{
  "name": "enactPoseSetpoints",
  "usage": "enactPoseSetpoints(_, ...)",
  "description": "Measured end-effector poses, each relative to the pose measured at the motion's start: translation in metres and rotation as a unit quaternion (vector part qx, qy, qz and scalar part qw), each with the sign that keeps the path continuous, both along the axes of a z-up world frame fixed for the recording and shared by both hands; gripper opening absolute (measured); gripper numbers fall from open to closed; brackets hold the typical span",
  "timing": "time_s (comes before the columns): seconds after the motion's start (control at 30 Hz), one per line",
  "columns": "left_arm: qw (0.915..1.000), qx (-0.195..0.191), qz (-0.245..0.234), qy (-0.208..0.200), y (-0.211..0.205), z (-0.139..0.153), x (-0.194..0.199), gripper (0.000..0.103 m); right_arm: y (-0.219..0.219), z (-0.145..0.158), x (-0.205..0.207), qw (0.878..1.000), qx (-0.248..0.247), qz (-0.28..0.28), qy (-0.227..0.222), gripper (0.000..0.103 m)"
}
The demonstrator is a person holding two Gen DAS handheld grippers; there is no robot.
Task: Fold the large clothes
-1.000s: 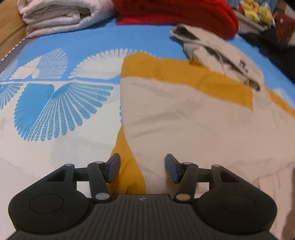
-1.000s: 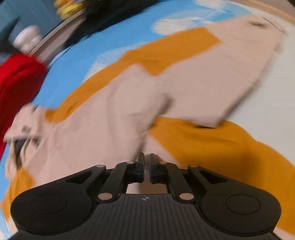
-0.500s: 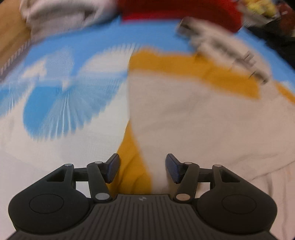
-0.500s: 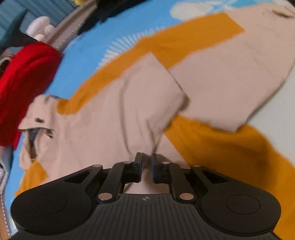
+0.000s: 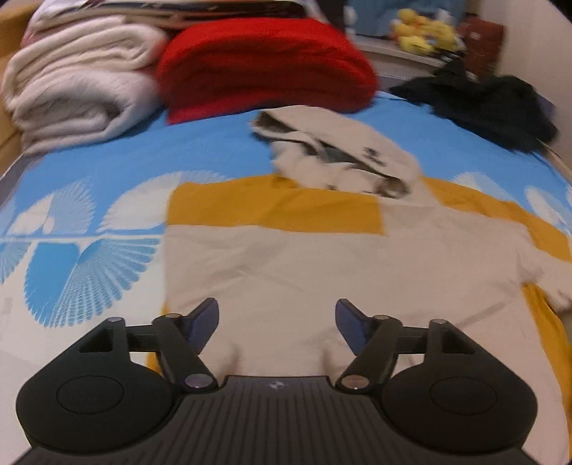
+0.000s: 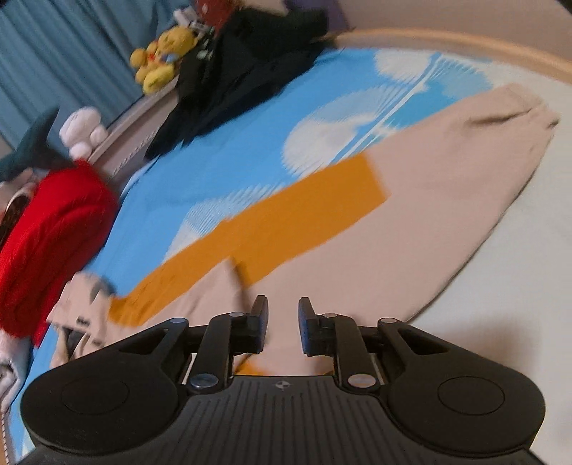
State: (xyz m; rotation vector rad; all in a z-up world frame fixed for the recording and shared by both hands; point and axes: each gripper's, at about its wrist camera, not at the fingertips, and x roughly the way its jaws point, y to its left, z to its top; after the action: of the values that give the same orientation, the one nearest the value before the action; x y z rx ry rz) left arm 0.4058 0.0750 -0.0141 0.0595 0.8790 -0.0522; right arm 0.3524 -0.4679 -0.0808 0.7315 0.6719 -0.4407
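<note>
Through my left wrist camera, a folded cream blanket [image 5: 77, 77] sits at ten o'clock, with a folded red blanket [image 5: 266, 66] just beside it at twelve. My left gripper [image 5: 277, 318] is released, its jaws spread wide with nothing between them, hovering over the beige body of the hoodie [image 5: 321, 272]. The hoodie lies flat on the blue-and-white patterned bedsheet [image 5: 89, 200], its mustard band running across from eleven to two o'clock and its hood [image 5: 339, 153] crumpled at the top, pointing toward one o'clock. A heap of black clothing [image 5: 479, 103] lies at two o'clock, and yellow plush toys [image 5: 422, 34] sit on the ledge behind it.

Through my right wrist camera, the red blanket [image 6: 50, 229] appears at nine o'clock and the hood [image 6: 82, 307] is just below it. A yellow plush toy [image 6: 162, 57] and the black clothing [image 6: 232, 75] are at eleven to twelve. My right gripper [image 6: 283, 323] is released too, its jaws a modest way apart and empty, over the hoodie's beige cloth. The hoodie's sleeve [image 6: 461, 171] stretches out toward two o'clock, its cuff near the bed's edge.
</note>
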Motion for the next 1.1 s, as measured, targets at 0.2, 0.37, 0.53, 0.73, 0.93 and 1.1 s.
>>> enactPoseSetpoints(0.2, 0.9982, 0.02, -0.055, 0.013, -0.028, -0.009, -0.025, 0.077, -0.103, -0.005, -0.05, 0.995, 0.003, -0.098, -0.016, 0.02)
enactPoseSetpoints(0.37, 0.9982, 0.018, -0.055, 0.016, -0.035, -0.014, -0.028, 0.077, -0.179, -0.022, -0.081, 0.985, -0.004, -0.174, -0.023, 0.02)
enactPoseSetpoints(0.53, 0.9985, 0.024, -0.045, 0.022, -0.033, -0.018, -0.021, 0.077, -0.229, -0.061, -0.093, 0.973, 0.062, -0.222, -0.029, 0.024)
enactPoseSetpoints(0.73, 0.9984, 0.019, -0.045, 0.027, -0.032, -0.019, -0.018, 0.077, -0.247, -0.094, -0.089, 0.964, 0.118, -0.235, -0.039, 0.027)
enactPoseSetpoints(0.93, 0.9987, 0.014, -0.036, 0.034, -0.028, -0.023, -0.014, 0.077, -0.247, -0.101, -0.082, 0.961, 0.131, -0.236, -0.055, 0.028)
enactPoseSetpoints(1.1, 0.9987, 0.013, -0.036, 0.034, -0.024, -0.022, -0.015, 0.077, -0.249, -0.104, -0.08, 0.959, 0.131, -0.243, -0.064, 0.028)
